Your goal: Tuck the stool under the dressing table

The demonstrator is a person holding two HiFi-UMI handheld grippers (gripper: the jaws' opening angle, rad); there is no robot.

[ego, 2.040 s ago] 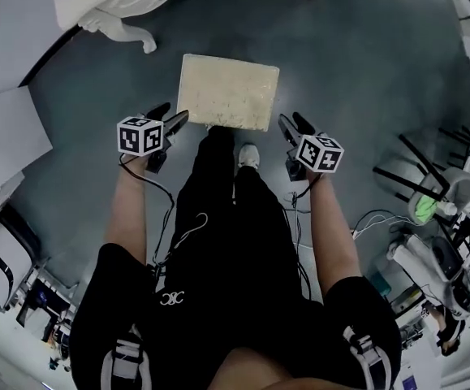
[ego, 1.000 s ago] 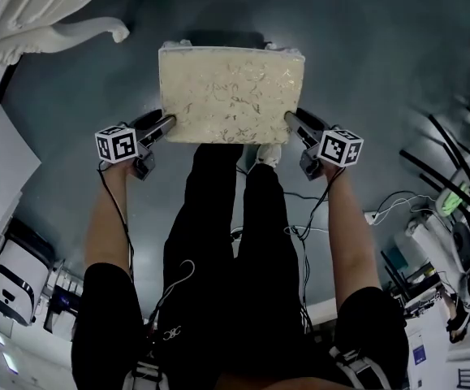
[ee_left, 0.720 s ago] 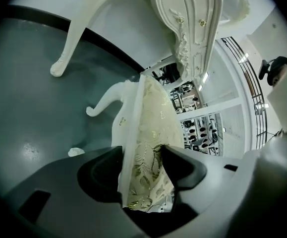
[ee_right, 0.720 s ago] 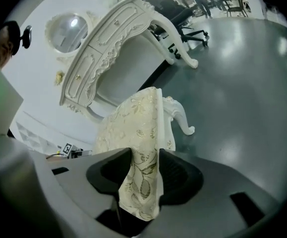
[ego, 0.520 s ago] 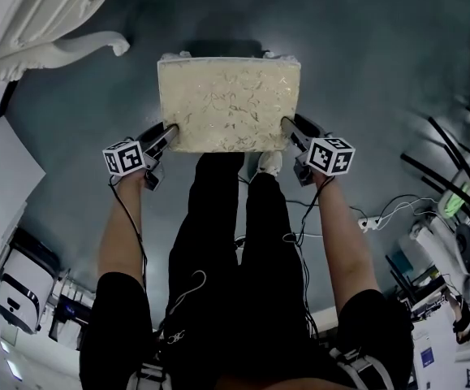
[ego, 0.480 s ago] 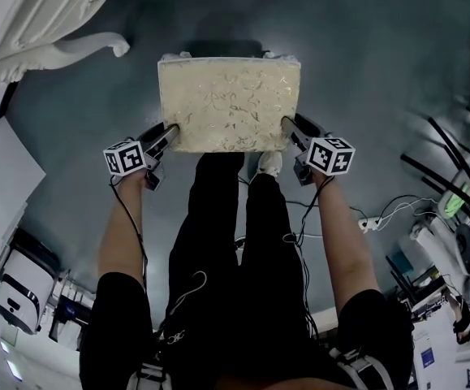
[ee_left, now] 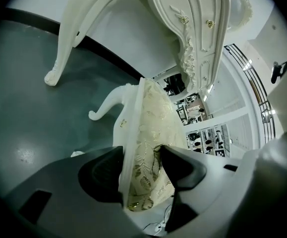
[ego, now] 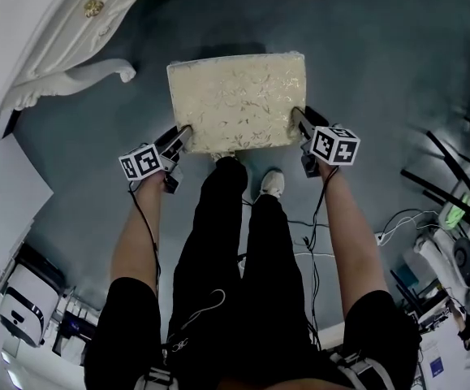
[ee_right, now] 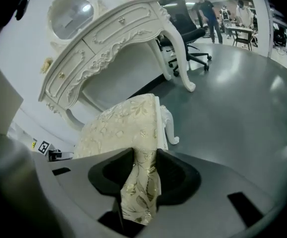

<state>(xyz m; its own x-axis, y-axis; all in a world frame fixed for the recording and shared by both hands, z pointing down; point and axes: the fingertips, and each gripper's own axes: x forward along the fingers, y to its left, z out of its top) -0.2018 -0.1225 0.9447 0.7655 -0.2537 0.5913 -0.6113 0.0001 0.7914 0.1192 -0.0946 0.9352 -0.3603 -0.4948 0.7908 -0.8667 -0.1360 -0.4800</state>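
While the stool (ego: 236, 102) is gripped at its 2 near corners, it's seen out over the grey floor (ego: 381, 47), near the dressing table (ego: 40, 47) but not tucked under it yet. The cushioned seat edge is pinched by the left gripper (ego: 181, 136). The right gripper (ego: 299, 119) is closing, with the seat's other corner already squeezed between its pads.
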